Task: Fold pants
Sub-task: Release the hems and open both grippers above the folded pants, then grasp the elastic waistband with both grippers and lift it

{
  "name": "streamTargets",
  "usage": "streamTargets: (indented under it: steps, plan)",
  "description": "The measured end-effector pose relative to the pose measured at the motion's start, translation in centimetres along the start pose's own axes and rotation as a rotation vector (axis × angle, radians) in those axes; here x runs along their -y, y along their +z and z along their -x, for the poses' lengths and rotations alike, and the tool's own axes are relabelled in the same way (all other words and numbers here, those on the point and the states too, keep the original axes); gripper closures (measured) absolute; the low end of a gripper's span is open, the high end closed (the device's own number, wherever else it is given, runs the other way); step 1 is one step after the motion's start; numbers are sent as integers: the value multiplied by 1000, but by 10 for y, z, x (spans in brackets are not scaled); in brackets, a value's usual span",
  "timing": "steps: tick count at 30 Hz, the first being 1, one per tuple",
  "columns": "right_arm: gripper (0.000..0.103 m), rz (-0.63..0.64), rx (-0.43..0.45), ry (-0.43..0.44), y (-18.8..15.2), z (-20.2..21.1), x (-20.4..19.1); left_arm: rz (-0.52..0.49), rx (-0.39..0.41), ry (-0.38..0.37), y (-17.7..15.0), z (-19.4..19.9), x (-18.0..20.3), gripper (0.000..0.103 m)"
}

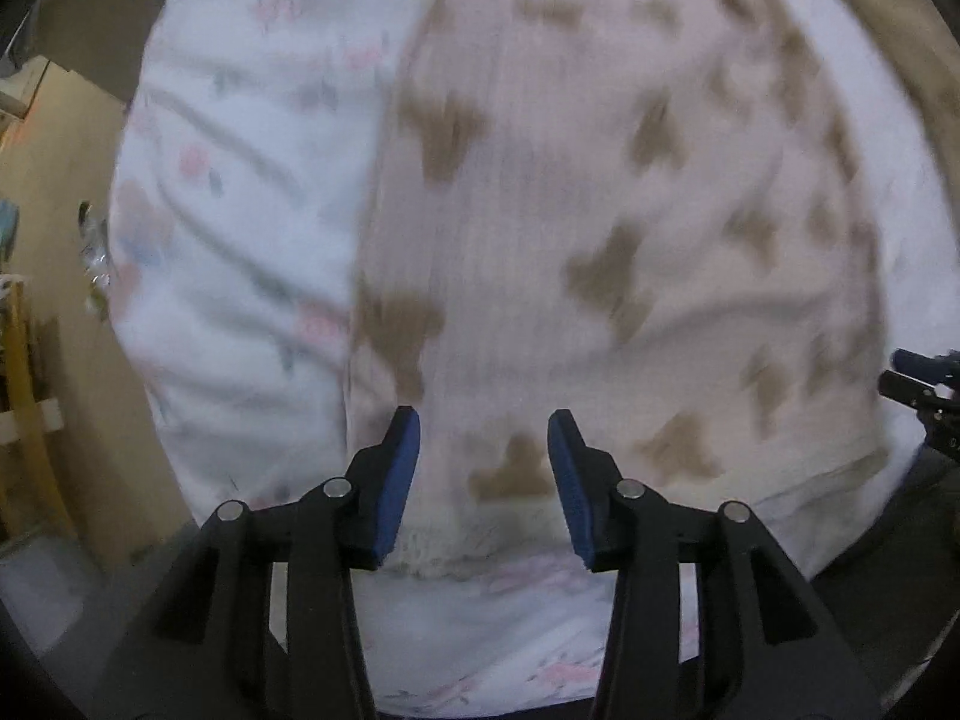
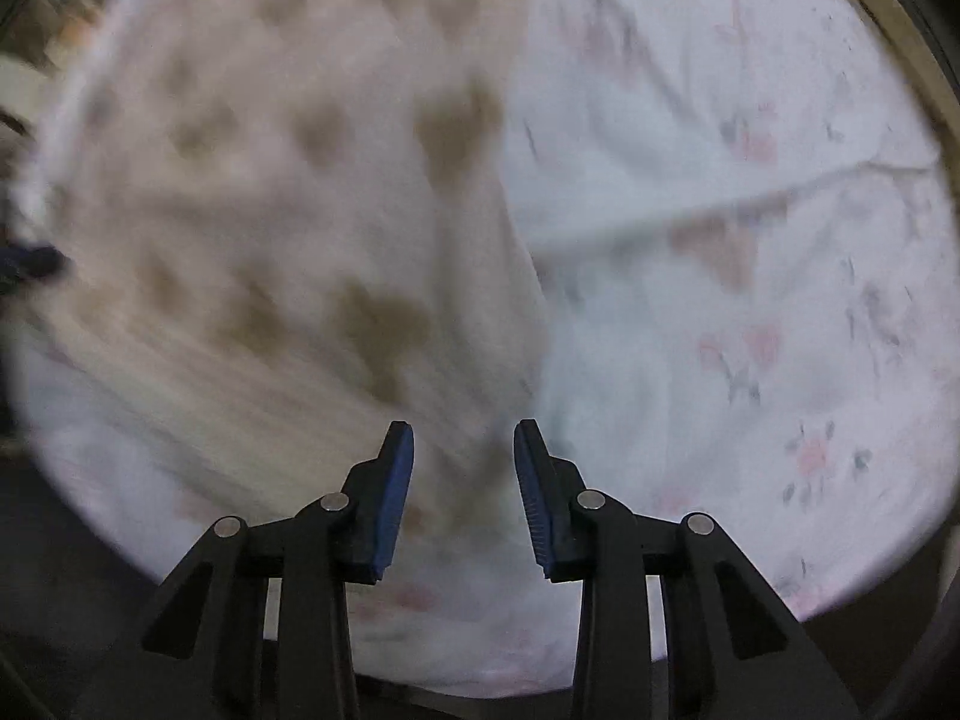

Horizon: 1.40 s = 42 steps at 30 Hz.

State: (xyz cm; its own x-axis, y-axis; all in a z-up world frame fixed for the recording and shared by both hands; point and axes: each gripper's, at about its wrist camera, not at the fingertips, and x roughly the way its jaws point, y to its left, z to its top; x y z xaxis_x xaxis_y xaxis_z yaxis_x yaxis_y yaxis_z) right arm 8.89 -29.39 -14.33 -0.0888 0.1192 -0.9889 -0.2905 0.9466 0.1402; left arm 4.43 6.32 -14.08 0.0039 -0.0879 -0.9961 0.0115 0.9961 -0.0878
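The pants [image 1: 588, 228] are pale pink ribbed fabric with tan heart shapes, lying flat on a floral sheet; they also show in the right wrist view [image 2: 312, 228]. My left gripper [image 1: 483, 420] is open and empty, its blue pads just above the pants' near hem with its lace trim. My right gripper [image 2: 463, 429] is open and empty over the pants' right edge. The right gripper's tip shows at the far right of the left wrist view [image 1: 918, 378]. Both views are blurred.
The white sheet with pink flowers [image 2: 750, 312] covers the bed under the pants and also shows in the left wrist view [image 1: 240, 192]. Wooden furniture [image 1: 24, 384] and a beige floor lie to the left of the bed.
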Motion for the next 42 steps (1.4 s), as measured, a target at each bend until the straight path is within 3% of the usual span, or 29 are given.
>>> streamTargets:
  steps: [4, 9, 11, 12, 15, 20, 26, 28, 30, 32, 35, 36, 37, 38, 40, 42]
  plan:
    - [60, -32, 225, 116, 36, 56, 10, -39, 188, -23, 45, 49, 0, 34]
    - [55, -121, 359, 223, 97, 87, 31, -100, 323, -14, 122, 75, -8, 32]
    - [54, -147, 393, 245, 125, 92, 32, -117, 357, -62, 153, 76, -7, 32]
    - [54, -156, 407, 254, 136, 93, 36, -138, 360, -95, 173, 72, -7, 32]
    - [53, -175, 443, 286, 182, 96, 50, -132, 379, -102, 218, 54, -13, 32]
    - [52, -175, 446, 274, 258, 79, 63, -140, 316, -174, 285, 11, -4, 35]
    - [52, -174, 379, 273, 322, 35, 69, -198, 273, -238, 331, -19, 27, 36]
    - [52, -181, 363, 285, 335, 20, 71, -233, 247, -225, 338, -29, 39, 36]
    - [52, -184, 342, 299, 345, 8, 72, -282, 235, -214, 346, -39, 52, 43]
    - [52, -167, 323, 282, 354, -4, 69, -308, 223, -209, 352, -49, 59, 68]
    - [54, -127, 294, 274, 363, -19, 64, -325, 190, -218, 357, -60, 62, 77]
    - [61, -102, 291, 257, 365, -21, 61, -343, 193, -211, 357, -62, 64, 81]
    - [70, -83, 289, 251, 366, -23, 58, -367, 188, -209, 357, -63, 66, 91]
    - [90, -53, 279, 265, 368, -23, 54, -369, 179, -226, 358, -62, 65, 98]
    - [94, -26, 289, 267, 370, -19, 50, -374, 168, -233, 361, -60, 67, 99]
    - [96, 4, 331, 241, 373, -8, 47, -413, 216, -199, 364, -46, 73, 100]
